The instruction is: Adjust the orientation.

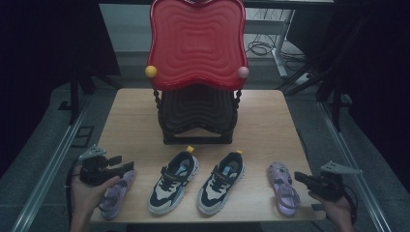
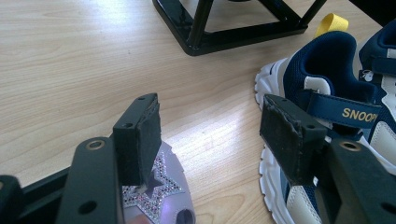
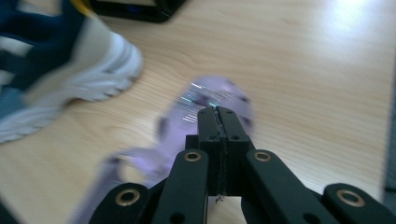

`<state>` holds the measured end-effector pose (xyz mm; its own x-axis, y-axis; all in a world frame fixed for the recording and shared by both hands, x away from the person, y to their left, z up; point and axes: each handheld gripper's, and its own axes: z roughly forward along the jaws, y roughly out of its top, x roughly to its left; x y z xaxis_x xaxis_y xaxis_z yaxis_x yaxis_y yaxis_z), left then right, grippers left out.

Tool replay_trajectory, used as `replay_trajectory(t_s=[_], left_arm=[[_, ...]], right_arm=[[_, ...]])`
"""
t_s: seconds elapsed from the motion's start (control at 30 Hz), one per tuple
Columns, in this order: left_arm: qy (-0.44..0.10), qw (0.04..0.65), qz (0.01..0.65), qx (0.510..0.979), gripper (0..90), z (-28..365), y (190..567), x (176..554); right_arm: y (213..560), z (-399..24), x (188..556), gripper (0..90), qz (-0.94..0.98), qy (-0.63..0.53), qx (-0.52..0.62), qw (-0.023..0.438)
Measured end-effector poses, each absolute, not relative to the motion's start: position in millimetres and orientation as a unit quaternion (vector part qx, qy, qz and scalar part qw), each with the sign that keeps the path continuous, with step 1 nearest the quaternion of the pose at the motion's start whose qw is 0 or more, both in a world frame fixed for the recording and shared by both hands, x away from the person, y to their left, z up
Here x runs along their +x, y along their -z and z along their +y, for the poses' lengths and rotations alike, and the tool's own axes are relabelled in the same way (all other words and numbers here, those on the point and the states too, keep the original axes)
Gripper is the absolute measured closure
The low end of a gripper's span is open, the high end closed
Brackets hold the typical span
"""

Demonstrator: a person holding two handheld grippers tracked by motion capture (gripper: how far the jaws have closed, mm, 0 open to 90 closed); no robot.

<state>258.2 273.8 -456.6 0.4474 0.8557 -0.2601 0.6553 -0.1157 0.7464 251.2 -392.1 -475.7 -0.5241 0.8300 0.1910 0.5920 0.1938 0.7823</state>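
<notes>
A lilac sandal lies at the table's front left, its star-studded toe under my left gripper. That gripper is open, its jaws wide apart over bare wood, with nothing between them. A second lilac sandal lies at the front right, blurred just beyond my right gripper. The right gripper is shut, pads pressed together, and holds nothing. Between the sandals stand two navy, white and blue sneakers: the left one and the right one.
A black rack with a red wavy top tray stands at the back middle of the wooden table. Its base frame lies just beyond the shoes. Metal rails run along both sides of the table.
</notes>
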Motion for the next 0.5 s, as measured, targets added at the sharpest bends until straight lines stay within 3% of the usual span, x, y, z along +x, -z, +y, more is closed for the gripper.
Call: replay_trajectory(t_s=[0.2, 0.5], left_arm=[[-0.116, 0.423, 0.51, 0.74, 38.5, 273.0, 457.1, 259.1], [-0.116, 0.42, 0.514, 0.739, 38.4, 276.1, 459.3, 260.3]], right_arm=[[464.6, -352.9, 235.5, 89.7, 0.79, -0.431, 0.416, 0.134], [480.4, -308.1, 225.1, 89.8, 0.84, -0.377, 0.376, 0.104]])
